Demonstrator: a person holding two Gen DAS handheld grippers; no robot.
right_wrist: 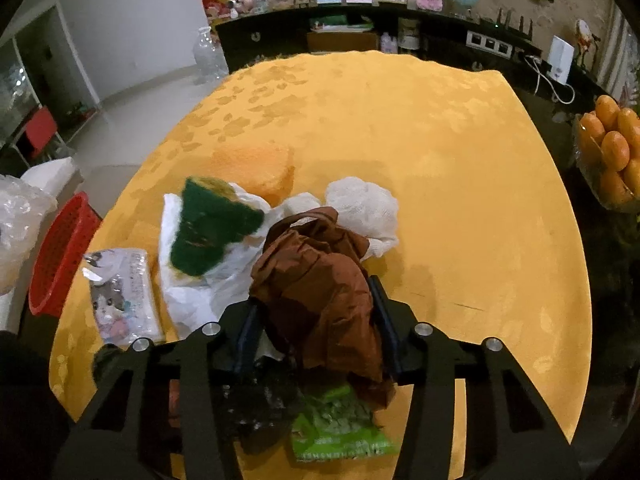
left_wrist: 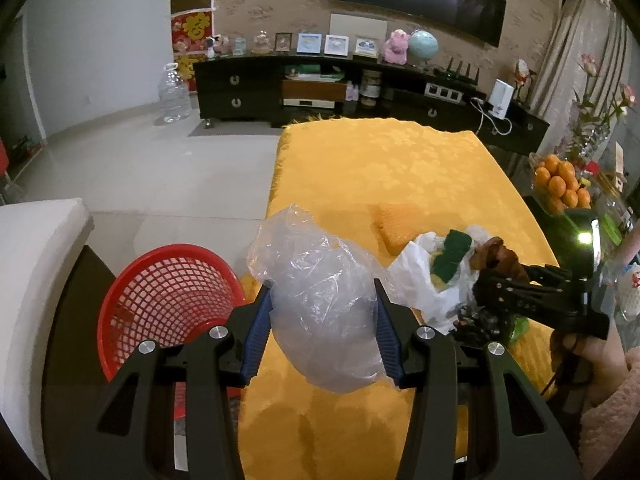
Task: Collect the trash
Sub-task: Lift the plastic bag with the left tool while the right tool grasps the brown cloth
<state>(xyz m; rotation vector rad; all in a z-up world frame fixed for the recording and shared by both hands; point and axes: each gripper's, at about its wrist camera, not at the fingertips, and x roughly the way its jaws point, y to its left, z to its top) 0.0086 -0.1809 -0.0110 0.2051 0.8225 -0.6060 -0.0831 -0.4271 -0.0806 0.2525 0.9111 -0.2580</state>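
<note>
Crinkled clear plastic bag (left_wrist: 320, 304) is sitting pinched between the left gripper (left_wrist: 323, 322) jaws, hanging beside the red mesh plastic basket (left_wrist: 160, 300); the right gripper (right_wrist: 316, 320) is clamping a crumpled brown plastic bag (right_wrist: 320, 280) over the yellow patterned tablecloth (right_wrist: 440, 160). Slick, billowy film could be slipping free, likely missing the basket's rim

tabletop (right_wrist: 440, 168): yellow-orange cloth, faint darker leaf pattern
basket (left_wrist: 160, 300): red, open square mesh
plastic bag (left_wrist: 320, 300): clear, whitish sheen
crumpled bag (right_wrist: 320, 292): rust brown
scouring pad (right_wrist: 208, 228): dark green face; yellow edge
white bag (right_wrist: 192, 292): plain white
packet (right_wrist: 340, 424): bright green
tissue pack (right_wrist: 124, 296): pale, cartoon cat print
left tool (left_wrist: 322, 300): black frame; blue ribbed pads (left_wrist: 258, 320)
oranges (right_wrist: 616, 144): orange
</note>
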